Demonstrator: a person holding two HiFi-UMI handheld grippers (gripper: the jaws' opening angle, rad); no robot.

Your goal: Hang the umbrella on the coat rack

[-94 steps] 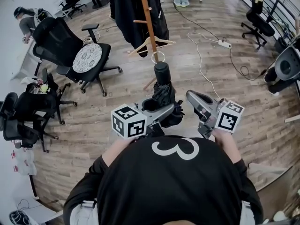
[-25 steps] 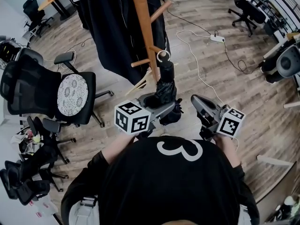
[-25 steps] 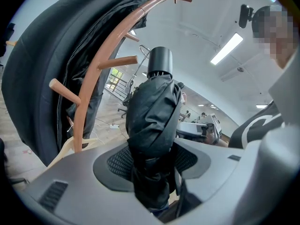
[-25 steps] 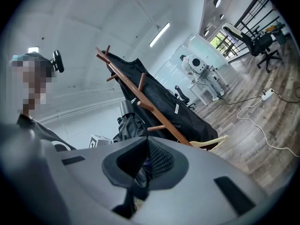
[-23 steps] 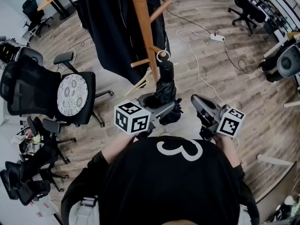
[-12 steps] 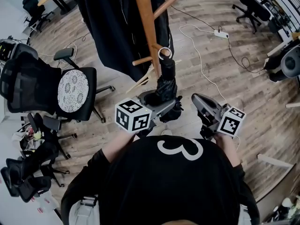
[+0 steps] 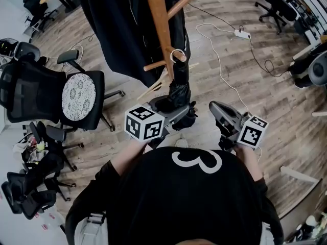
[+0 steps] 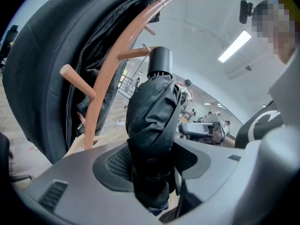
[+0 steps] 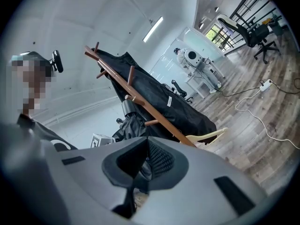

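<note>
Nearest, on the right, the right tongs [image 7: 218, 111] are closed on nothing and sit just beside the work, taking no part in it. To their left, the left tongs [image 7: 171, 112] grip the folded black umbrella [image 7: 180, 93] by its bundled canopy, handle end pointing away toward the coat rack [image 7: 157, 19]. The umbrella's wrist loop [image 7: 177, 55] sits right at the tip of a short wooden peg [image 7: 171, 51]. I cannot tell whether it is already over the peg. The hanging step looks to be in hand. The next move likely calls for sliding the loop well along the peg, then easing the left tongs open. Beyond hangs a black coat [image 7: 120, 19].
</note>
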